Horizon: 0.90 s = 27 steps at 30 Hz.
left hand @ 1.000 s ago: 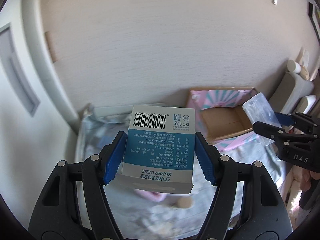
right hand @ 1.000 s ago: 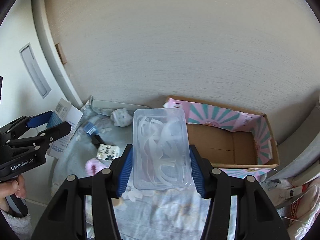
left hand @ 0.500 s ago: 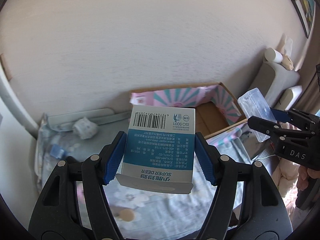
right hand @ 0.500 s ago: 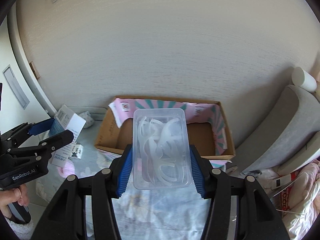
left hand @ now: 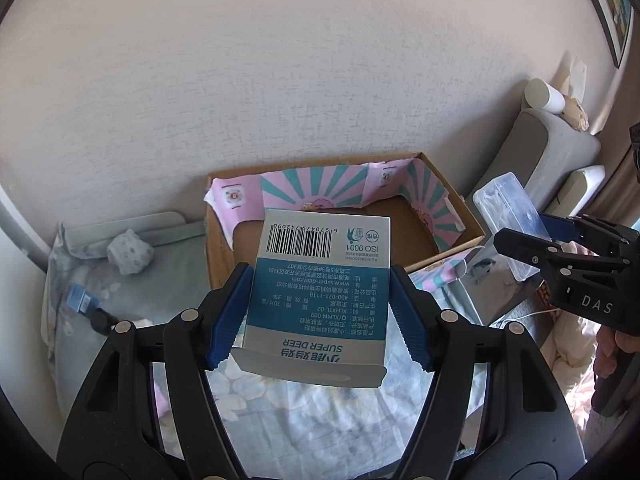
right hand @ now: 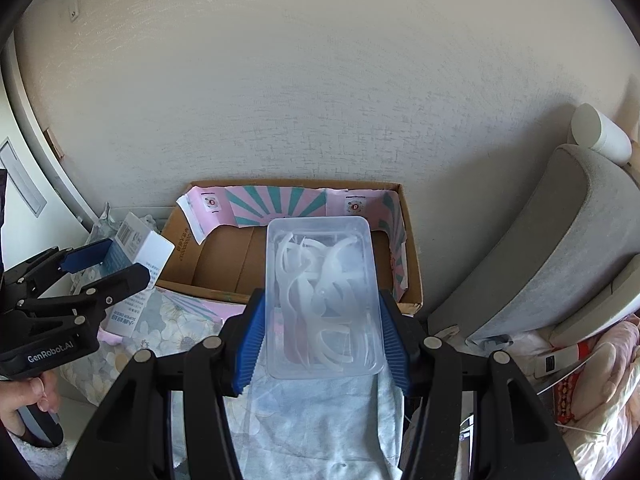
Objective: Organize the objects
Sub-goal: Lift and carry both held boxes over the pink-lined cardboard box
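My left gripper [left hand: 320,308] is shut on a blue-and-white carton [left hand: 320,280] with a barcode, held in the air in front of an open cardboard box [left hand: 224,248] lined with pink and teal paper. My right gripper [right hand: 322,328] is shut on a clear plastic case [right hand: 322,296] of white curved pieces, held over the near edge of the same cardboard box [right hand: 224,256]. Each view shows the other tool: the right gripper [left hand: 532,232] with its clear case [left hand: 508,208] at the right, the left gripper [right hand: 106,264] with its carton [right hand: 140,252] at the left.
The box stands against a pale wall on a flowered bed cover [left hand: 280,412]. To its left lie a balled white cloth [left hand: 130,254], a small blue packet [left hand: 82,300] and a black item [left hand: 102,320]. A grey headboard [right hand: 540,248] and pink bedding [right hand: 600,380] are at the right.
Both grippers have swung rightwards with their loads. The cardboard box has come from the right side to the middle of both views and now lies just beyond the carton and the case.
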Each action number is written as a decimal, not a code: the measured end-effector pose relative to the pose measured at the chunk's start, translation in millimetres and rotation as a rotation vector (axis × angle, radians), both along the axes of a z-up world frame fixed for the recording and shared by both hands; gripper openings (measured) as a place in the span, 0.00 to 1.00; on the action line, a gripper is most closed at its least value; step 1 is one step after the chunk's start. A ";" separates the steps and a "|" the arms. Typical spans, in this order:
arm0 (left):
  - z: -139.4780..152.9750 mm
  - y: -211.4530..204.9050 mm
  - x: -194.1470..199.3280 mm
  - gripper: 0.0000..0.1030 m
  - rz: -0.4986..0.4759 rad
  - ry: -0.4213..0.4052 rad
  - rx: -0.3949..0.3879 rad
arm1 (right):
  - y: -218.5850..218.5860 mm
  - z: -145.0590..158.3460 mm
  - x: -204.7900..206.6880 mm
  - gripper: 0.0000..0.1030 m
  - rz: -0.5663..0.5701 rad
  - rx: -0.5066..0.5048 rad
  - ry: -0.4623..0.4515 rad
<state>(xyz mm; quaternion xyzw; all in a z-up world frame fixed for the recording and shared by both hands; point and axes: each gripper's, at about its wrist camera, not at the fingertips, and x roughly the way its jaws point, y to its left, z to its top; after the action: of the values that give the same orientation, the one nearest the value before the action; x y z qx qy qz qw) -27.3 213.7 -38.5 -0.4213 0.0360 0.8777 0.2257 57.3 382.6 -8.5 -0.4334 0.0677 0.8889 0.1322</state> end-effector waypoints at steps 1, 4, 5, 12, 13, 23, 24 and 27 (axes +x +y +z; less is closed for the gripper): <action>1.9 0.4 -2.4 0.63 0.000 -0.007 0.003 | 1.3 -0.5 -0.2 0.48 0.006 0.000 0.001; 7.7 8.7 -15.0 0.63 -0.014 -0.011 -0.014 | 11.1 5.7 -8.7 0.48 0.029 -0.008 0.008; 9.0 12.9 -20.5 0.63 -0.020 -0.008 -0.022 | 17.3 10.2 -14.2 0.48 0.044 -0.008 0.012; 3.4 36.3 -82.1 0.63 -0.041 -0.058 -0.020 | 48.1 20.0 -65.0 0.48 0.137 -0.016 -0.013; -0.6 40.0 -90.4 0.63 -0.044 -0.067 -0.028 | 53.7 16.7 -74.6 0.48 0.146 -0.030 -0.023; -66.6 71.0 -137.6 0.63 -0.064 -0.202 -0.148 | 77.4 -51.7 -137.2 0.48 0.197 -0.134 -0.206; -73.8 73.9 -139.2 0.63 -0.069 -0.214 -0.168 | 78.0 -59.1 -140.0 0.48 0.198 -0.140 -0.223; -94.5 79.5 -144.0 0.63 -0.079 -0.259 -0.203 | 80.0 -83.3 -149.8 0.48 0.192 -0.165 -0.279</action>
<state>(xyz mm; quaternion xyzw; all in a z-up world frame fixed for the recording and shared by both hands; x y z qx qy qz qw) -171.3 293.2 -133.1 -0.5497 0.1119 0.7983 0.2192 -92.5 462.6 -91.7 -0.5664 0.0796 0.8201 0.0191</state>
